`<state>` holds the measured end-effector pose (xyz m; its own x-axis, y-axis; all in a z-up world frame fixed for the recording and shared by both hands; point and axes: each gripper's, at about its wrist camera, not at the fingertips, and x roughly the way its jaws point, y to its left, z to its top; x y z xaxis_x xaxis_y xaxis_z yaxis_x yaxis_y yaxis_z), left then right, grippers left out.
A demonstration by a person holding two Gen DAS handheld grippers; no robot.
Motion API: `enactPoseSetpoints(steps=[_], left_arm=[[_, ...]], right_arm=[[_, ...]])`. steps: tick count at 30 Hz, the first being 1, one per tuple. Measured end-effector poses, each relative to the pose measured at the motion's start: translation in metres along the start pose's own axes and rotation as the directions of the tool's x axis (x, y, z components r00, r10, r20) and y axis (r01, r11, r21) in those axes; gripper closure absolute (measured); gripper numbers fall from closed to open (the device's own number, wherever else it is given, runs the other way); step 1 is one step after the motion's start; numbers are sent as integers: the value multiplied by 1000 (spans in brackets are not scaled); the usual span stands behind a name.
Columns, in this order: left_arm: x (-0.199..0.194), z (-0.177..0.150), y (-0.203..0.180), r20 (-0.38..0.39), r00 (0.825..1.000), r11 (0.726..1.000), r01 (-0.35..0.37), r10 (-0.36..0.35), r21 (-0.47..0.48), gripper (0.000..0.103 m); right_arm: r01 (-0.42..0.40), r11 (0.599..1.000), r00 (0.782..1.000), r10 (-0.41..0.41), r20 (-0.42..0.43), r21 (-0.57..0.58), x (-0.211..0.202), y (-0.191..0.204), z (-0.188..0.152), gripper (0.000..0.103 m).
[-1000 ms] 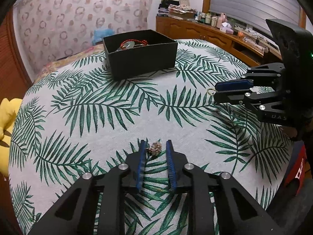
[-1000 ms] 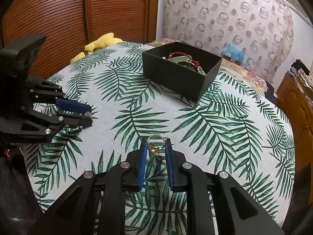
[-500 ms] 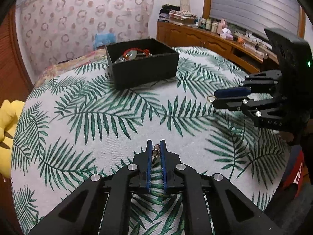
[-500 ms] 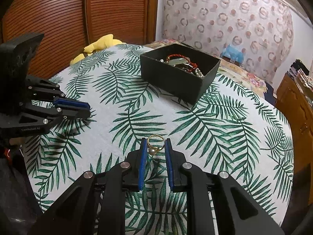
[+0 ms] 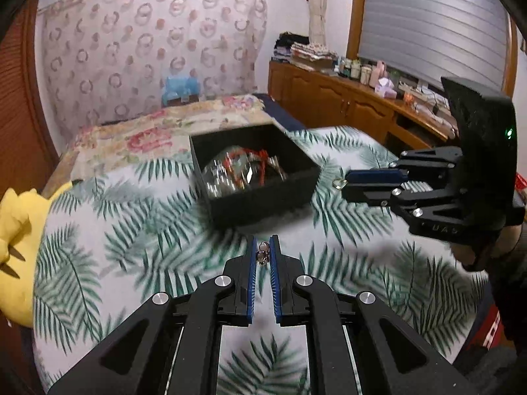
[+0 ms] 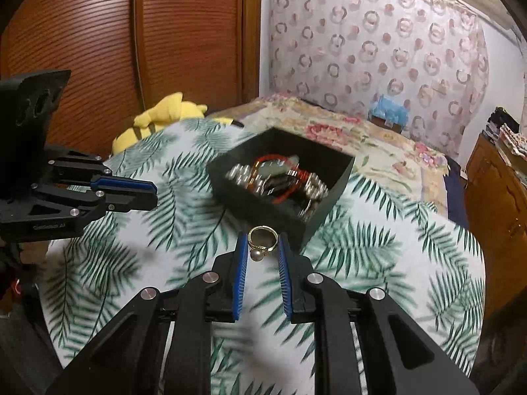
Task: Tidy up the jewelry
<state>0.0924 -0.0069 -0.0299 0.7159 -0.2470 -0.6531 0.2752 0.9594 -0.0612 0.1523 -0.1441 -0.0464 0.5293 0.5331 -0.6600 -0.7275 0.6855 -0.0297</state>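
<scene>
A black open box (image 5: 263,196) (image 6: 263,204) stands on the leaf-print cloth, filled with beads, a red cord and other jewelry. My left gripper (image 5: 263,250) is shut on a small silvery jewel piece (image 5: 263,256), held above the cloth just short of the box. My right gripper (image 6: 262,242) is shut on a gold ring with a pearl (image 6: 262,242), also raised before the box. In the left wrist view the right gripper (image 5: 344,186) comes in from the right with the ring at its tip. In the right wrist view the left gripper (image 6: 153,194) comes in from the left.
The round table (image 5: 138,223) wears a white cloth with green palm leaves. A yellow plush toy (image 5: 16,230) (image 6: 158,117) lies at its left edge. Behind are a floral bed (image 5: 164,128), a wooden cabinet (image 5: 346,105) with clutter, and a wooden shutter door (image 6: 131,33).
My left gripper closed on the small jewel piece and lifted it off the cloth. Both grippers rose and moved toward the black box, which now looks nearer and shows its inside.
</scene>
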Motion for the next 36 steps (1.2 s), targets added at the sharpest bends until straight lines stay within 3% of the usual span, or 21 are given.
enactPoseSetpoints(steps=[13, 16, 31, 33, 35, 36], left_arm=[[35, 57, 15, 21, 1000, 1000, -17, 17, 6, 96], [46, 66, 19, 14, 1000, 1000, -24, 24, 6, 96], [85, 87, 32, -14, 997, 996, -79, 78, -32, 94], [83, 85, 31, -17, 997, 996, -79, 78, -38, 89], [78, 82, 29, -7, 996, 995, -90, 90, -39, 65], [75, 80, 28, -2, 996, 995, -92, 92, -39, 63]], right_arm=[[-2, 1000, 1000, 1, 26, 27, 41, -34, 40, 82], [8, 999, 1000, -9, 28, 32, 46, -38, 40, 72], [20, 997, 999, -23, 42, 79, 34, -44, 24, 72], [35, 995, 998, -39, 44, 89, 30, -45, 21, 72], [51, 993, 997, -57, 48, 105, 25, -46, 17, 72], [55, 992, 997, -61, 49, 109, 24, -45, 16, 72]])
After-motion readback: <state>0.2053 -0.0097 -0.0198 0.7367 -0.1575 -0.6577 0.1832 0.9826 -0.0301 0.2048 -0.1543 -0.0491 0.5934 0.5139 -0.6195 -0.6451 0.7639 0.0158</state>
